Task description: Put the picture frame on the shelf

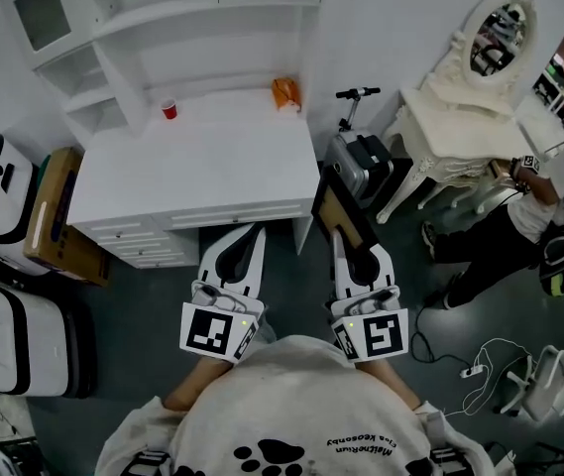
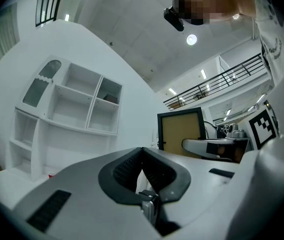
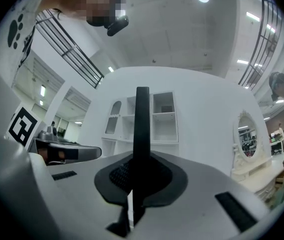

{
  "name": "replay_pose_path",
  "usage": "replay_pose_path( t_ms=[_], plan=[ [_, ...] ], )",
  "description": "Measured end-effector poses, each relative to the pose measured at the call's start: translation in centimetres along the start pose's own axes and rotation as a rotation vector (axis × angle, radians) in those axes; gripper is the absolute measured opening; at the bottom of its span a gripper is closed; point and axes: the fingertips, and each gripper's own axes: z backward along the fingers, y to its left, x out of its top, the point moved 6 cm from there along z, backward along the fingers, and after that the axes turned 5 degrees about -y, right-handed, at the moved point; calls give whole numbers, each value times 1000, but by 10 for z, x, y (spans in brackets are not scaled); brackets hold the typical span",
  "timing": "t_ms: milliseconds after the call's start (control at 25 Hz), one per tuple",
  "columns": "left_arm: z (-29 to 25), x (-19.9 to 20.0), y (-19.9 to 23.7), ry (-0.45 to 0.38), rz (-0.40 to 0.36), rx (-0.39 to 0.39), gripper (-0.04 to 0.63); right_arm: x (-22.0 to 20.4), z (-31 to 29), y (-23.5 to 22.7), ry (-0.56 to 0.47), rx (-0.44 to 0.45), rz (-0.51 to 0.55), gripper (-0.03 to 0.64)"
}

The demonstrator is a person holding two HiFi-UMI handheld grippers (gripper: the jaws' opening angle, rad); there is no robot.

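Note:
The picture frame (image 1: 345, 211), black-rimmed with a tan back, stands on edge in my right gripper (image 1: 340, 236), which is shut on its lower rim. In the right gripper view the frame (image 3: 142, 124) shows edge-on as a thin dark bar rising between the pads. My left gripper (image 1: 254, 230) is beside it on the left, shut with nothing in it. From the left gripper view the frame (image 2: 183, 132) is at the right. The white shelf unit (image 1: 143, 28) stands at the back of the white desk (image 1: 202, 172), ahead of both grippers.
A red cup (image 1: 169, 109) and an orange object (image 1: 284, 92) sit at the desk's back. A scooter and dark case (image 1: 359, 162) stand right of the desk, then a white vanity with an oval mirror (image 1: 470, 107) and a person (image 1: 549, 201). A cardboard box (image 1: 52, 216) and white cases are at the left.

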Motion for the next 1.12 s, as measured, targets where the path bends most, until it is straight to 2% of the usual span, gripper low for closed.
replay_pose_path(
  t_ms=[240,520,840,1120],
  plan=[
    [-65,-2,57,-13,3,-64,20,-10,-73,-17,-7,-55,14,40],
    [-117,-16,116,-23,11,-123,20,-33,-138,-28,-7,-124,28,40],
    [-150,-25,168,-27,25,-160,20,-49,-192,-27,-9,-164,39,40],
    [-165,-29,192,-26,37,-159,20,-57,-221,-25,2,-155,39,40]
  ],
)
